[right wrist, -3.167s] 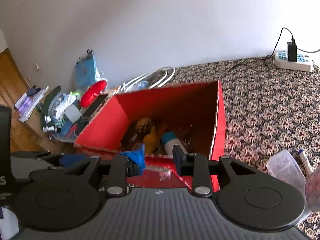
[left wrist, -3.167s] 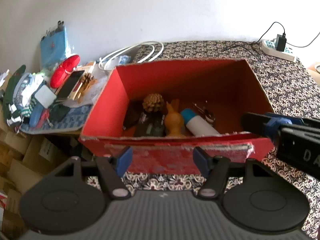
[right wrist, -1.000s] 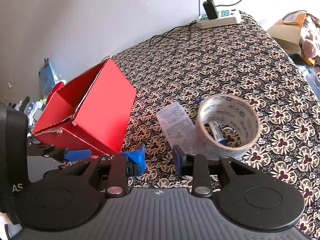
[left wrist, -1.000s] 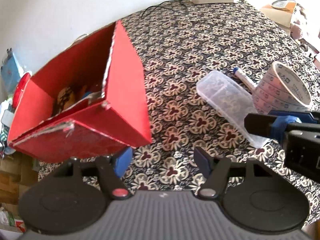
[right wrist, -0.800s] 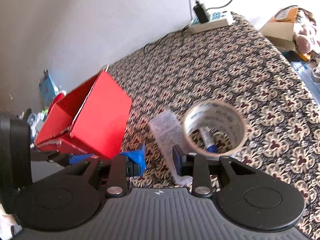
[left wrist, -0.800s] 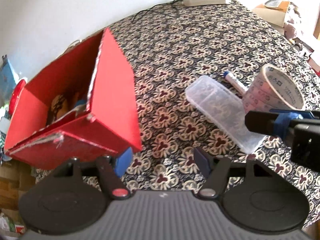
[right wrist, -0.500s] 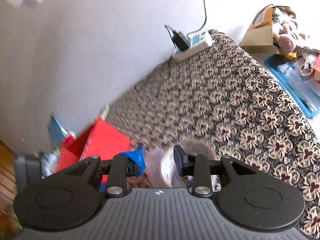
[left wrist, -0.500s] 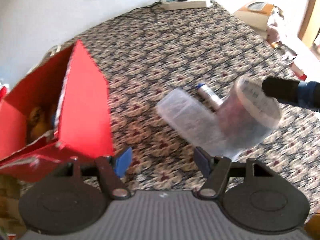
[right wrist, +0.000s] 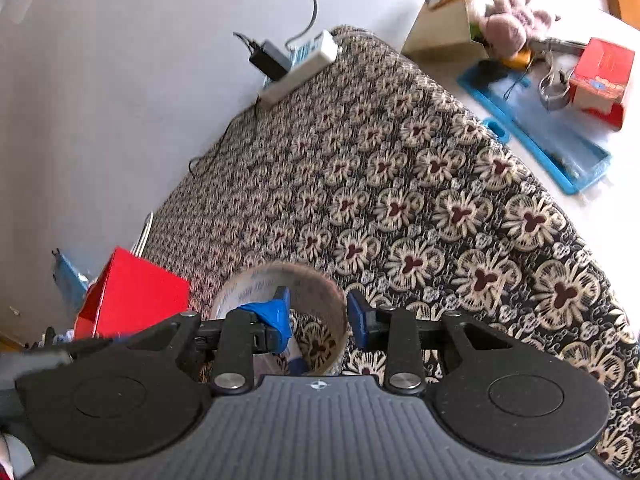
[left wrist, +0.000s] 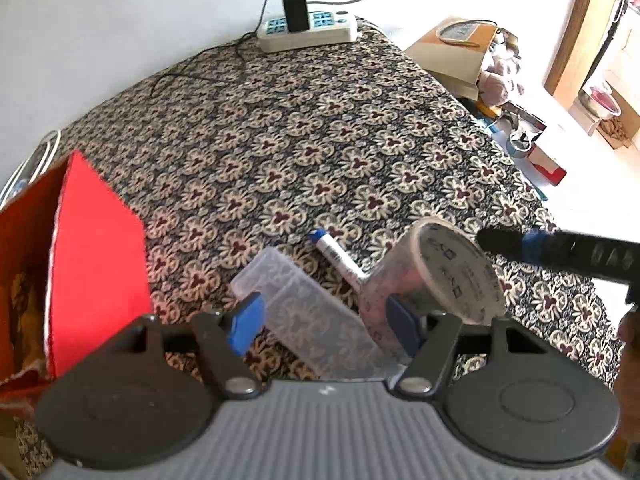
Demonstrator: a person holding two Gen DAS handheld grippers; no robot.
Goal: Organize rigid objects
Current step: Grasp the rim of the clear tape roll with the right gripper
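A roll of clear packing tape point(left wrist: 440, 276) lies on the patterned tablecloth, next to a clear plastic case point(left wrist: 308, 312) and a blue-capped marker point(left wrist: 336, 252). My right gripper point(right wrist: 318, 314) is open and straddles the tape roll's wall point(right wrist: 316, 280): one finger inside the ring, one outside. My left gripper point(left wrist: 322, 320) is open and empty, hovering just over the clear case. The red cardboard box point(left wrist: 92, 256) stands at the left and holds several objects; it also shows in the right wrist view point(right wrist: 132, 296).
A white power strip point(left wrist: 308, 32) with a black plug lies at the table's far edge. Off the table to the right are a cardboard box point(left wrist: 456, 48), a blue tray point(right wrist: 540, 136) and a red carton point(right wrist: 600, 76). The tablecloth point(left wrist: 320, 140) stretches beyond the objects.
Both grippers swung right from the red box to the tape, case and marker. My right gripper came down over the tape roll's wall. My left gripper moved over the clear case.
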